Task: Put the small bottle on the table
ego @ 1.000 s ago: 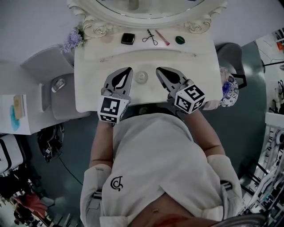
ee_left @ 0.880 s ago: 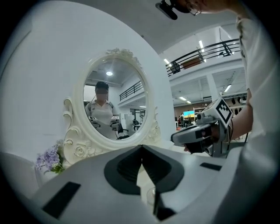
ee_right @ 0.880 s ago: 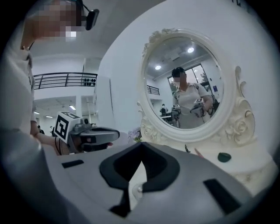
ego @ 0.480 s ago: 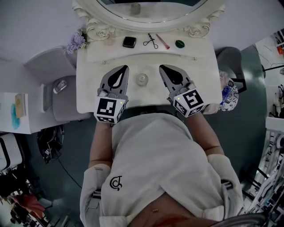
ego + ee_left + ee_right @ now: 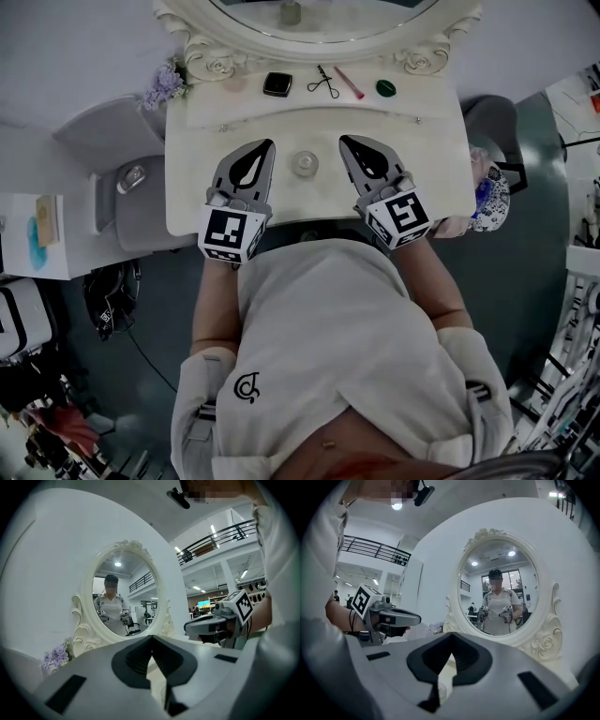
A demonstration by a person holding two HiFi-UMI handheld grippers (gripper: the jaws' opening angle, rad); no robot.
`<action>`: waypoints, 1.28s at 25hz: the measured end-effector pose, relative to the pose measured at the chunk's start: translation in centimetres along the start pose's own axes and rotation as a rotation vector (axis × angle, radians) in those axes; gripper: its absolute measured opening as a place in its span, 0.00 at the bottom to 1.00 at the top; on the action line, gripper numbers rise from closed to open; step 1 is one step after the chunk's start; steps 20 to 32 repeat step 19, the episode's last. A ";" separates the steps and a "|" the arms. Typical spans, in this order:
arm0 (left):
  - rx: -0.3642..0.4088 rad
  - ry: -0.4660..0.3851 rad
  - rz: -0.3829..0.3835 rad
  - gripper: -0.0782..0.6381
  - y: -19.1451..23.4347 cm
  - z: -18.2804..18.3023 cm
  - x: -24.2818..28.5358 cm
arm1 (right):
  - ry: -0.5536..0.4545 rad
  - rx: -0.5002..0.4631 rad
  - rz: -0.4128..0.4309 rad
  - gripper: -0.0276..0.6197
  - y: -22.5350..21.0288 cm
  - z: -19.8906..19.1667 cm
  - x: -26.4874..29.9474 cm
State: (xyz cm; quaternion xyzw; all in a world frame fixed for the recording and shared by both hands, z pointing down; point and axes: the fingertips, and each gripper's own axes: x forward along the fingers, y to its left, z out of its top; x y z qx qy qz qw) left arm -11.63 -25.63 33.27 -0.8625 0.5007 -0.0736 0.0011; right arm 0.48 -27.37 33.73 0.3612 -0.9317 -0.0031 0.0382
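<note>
Small bottle [image 5: 303,164] sits between left gripper [image 5: 268,143] and right gripper [image 5: 344,141].

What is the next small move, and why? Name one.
Probably open the jaws of the right gripper. It and the left gripper are both shut and empty. The small bottle stands untouched on the table between them, so neither can grasp it until its jaws part.
</note>
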 end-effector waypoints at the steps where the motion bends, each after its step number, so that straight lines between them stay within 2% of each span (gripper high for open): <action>1: 0.005 0.001 -0.001 0.13 0.0 0.0 -0.1 | -0.002 -0.002 -0.005 0.05 0.0 0.0 0.1; 11: 0.003 -0.002 -0.014 0.13 0.3 -0.7 -0.4 | -0.030 -0.014 -0.062 0.05 0.2 0.1 0.2; 32: 0.008 -0.017 -0.018 0.13 0.8 -0.3 -0.3 | -0.034 -0.033 -0.073 0.05 0.4 0.5 0.7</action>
